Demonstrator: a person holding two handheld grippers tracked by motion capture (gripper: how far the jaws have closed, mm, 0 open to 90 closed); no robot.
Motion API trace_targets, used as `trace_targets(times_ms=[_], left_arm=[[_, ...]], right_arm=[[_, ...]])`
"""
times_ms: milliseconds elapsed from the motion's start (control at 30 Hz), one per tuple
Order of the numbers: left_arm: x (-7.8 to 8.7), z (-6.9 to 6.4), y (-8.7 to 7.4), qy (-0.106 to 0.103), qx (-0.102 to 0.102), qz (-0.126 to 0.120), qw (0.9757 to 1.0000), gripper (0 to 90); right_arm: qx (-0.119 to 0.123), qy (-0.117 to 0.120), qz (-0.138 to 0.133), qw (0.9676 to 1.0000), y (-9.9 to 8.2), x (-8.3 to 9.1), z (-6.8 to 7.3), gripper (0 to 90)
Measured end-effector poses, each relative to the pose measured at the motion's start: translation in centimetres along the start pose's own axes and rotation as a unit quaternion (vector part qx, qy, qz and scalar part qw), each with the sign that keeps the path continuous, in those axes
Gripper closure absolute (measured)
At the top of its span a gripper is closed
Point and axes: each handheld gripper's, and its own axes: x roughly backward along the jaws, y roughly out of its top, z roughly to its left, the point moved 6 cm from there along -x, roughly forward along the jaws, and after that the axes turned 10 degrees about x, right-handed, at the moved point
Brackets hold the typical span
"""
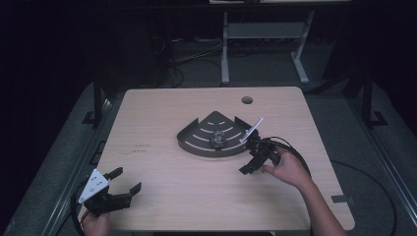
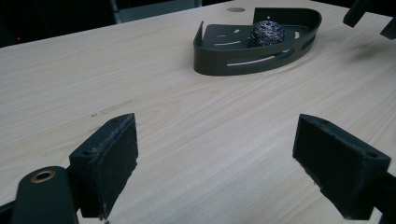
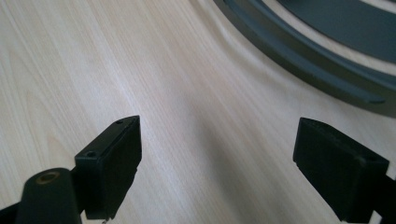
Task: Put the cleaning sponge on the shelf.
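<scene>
Scrubber ball sits in the corner caddy mid-counter.
Right tool gapes wide, empty, beside the caddy rim — ball looks light, springy, probably wire mesh; pinch across its middle.

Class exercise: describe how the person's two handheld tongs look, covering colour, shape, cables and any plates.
Both tongs, left and right, are black with two blocky, flat-faced jaws. The left carries a grey three-cornered plate on top. A black cable loops from the right one. Forearms are bare, no sleeves.
</scene>
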Motion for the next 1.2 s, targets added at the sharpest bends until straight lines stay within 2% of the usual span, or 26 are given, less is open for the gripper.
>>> trace_targets(times_ms=[233,367,633,900,1200], left_arm=[[-0.1,0.0,0.0,0.0,-0.003,0.003,1.0,13.5],[-0.1,0.0,0.0,0.0,-0.002,0.003,1.0,13.5],[-0.1,-0.2,-0.1,-0.001,-0.002,0.003,1.0,13.5],[-0.1,-0.1,-0.1,-0.001,0.001,0.003,1.0,13.5],[-0.1,-0.1,-0.1,0.0,0.0,0.003,1.0,13.5]], right_arm=[[-0.008,-0.001,0.006,0.9999,-1.5,-0.1,-0.1,15.0],[-0.015,0.002,-0.006,0.9999,-2.1,0.0,-0.1,15.0],[-0.017,-0.004,-0.006,0.9998,-3.1,0.2,0.2,15.0],[-0.024,-0.007,-0.023,0.9994,-4.2,0.7,0.8,15.0],[-0.027,-0.01,-0.026,0.9992,-5.4,0.8,1.2,15.0]])
